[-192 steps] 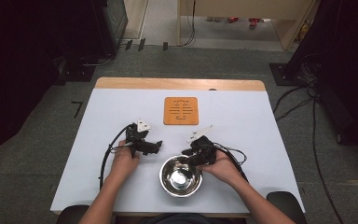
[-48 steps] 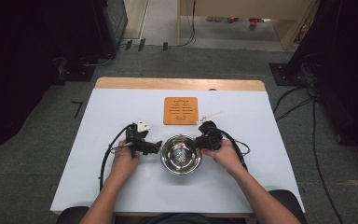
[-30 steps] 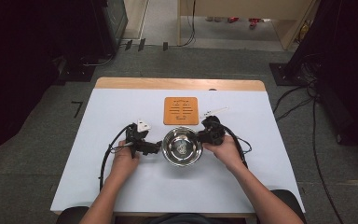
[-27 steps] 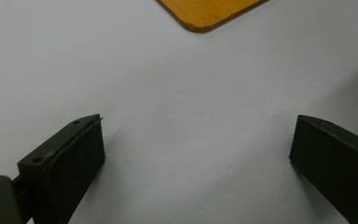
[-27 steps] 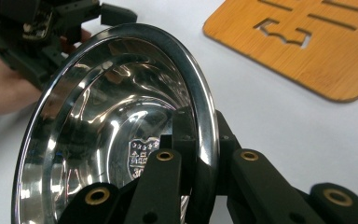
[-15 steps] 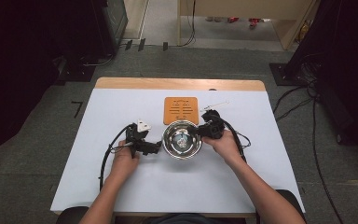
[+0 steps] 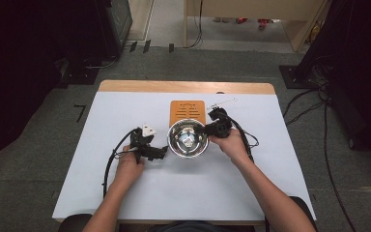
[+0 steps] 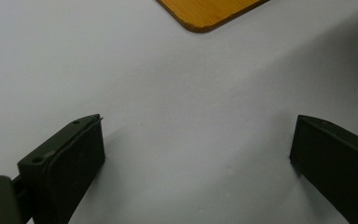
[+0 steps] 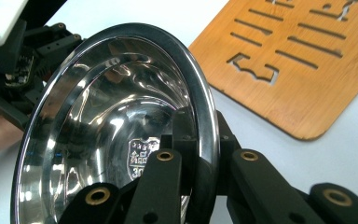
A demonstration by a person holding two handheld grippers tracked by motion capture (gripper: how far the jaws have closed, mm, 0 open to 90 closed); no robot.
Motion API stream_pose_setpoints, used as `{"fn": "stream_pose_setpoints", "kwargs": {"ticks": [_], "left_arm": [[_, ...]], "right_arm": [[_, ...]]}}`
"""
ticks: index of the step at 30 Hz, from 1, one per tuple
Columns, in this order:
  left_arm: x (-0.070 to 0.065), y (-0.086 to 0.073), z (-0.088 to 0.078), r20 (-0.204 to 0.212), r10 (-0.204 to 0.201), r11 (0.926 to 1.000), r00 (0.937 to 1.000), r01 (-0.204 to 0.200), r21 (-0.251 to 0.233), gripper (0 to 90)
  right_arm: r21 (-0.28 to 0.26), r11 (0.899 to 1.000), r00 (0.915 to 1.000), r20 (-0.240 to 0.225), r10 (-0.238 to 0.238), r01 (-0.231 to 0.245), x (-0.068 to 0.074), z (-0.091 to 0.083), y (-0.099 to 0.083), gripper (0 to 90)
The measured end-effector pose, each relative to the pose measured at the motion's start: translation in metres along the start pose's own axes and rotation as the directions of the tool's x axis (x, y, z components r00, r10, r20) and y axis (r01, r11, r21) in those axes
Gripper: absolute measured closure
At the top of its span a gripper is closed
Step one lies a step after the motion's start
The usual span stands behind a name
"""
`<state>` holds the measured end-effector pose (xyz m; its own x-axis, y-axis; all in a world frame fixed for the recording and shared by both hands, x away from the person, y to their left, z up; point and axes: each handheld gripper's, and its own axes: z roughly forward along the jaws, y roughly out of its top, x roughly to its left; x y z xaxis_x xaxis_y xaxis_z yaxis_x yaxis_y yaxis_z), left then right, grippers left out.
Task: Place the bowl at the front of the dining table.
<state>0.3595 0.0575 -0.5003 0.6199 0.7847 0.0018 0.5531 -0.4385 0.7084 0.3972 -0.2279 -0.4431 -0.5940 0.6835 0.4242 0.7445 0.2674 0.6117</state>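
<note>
Grey carpet surrounds a white table (image 7: 125,193) with a wooden strip along its far edge, and dark equipment and cables stand at both sides of the room. Near the middle of the table a shiny steel bowl (image 7: 187,138) sits with its far rim overlapping the near edge of a slotted orange wooden board (image 7: 188,112). The right gripper (image 7: 211,129) reaches in from the bowl's right side, its jaws pinching the rim, one inside the bowl and one outside; the right gripper view shows the rim (image 9: 205,107) clamped between them and the board (image 9: 298,70) beyond. The left gripper (image 7: 160,152) rests on the table just left of the bowl, pointing toward it, held by the left hand (image 7: 128,166). Its jaws are spread wide over bare white table, with nothing between them, and a corner of the board (image 8: 205,14) shows ahead.
</note>
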Motion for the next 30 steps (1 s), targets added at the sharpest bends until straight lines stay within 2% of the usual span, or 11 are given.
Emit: {"fn": "stream_pose_setpoints", "kwargs": {"ticks": [10,15,19,30], "left_arm": [[0.000,0.000,0.000,-0.001,0.000,1.0000,1.0000,0.000,-0.003,2.9],[0.000,0.000,0.000,-0.001,0.000,1.0000,1.0000,0.000,-0.003,2.9],[0.000,0.000,0.000,-0.002,-0.002,1.0000,1.0000,0.002,-0.003,2.9],[0.000,0.000,0.000,0.000,-0.001,1.0000,1.0000,0.001,-0.001,2.9]], "right_arm": [[0.002,1.000,0.9999,-0.002,-0.011,0.011,0.004,-0.003,0.013,85.5],[0.001,1.000,0.9998,-0.017,-0.006,0.006,0.002,-0.002,0.020,85.5],[0.007,1.000,0.9999,-0.012,-0.002,0.003,0.000,0.001,0.023,85.5],[-0.002,1.000,0.9989,-0.037,0.030,-0.030,-0.005,0.011,0.026,85.5]]}}
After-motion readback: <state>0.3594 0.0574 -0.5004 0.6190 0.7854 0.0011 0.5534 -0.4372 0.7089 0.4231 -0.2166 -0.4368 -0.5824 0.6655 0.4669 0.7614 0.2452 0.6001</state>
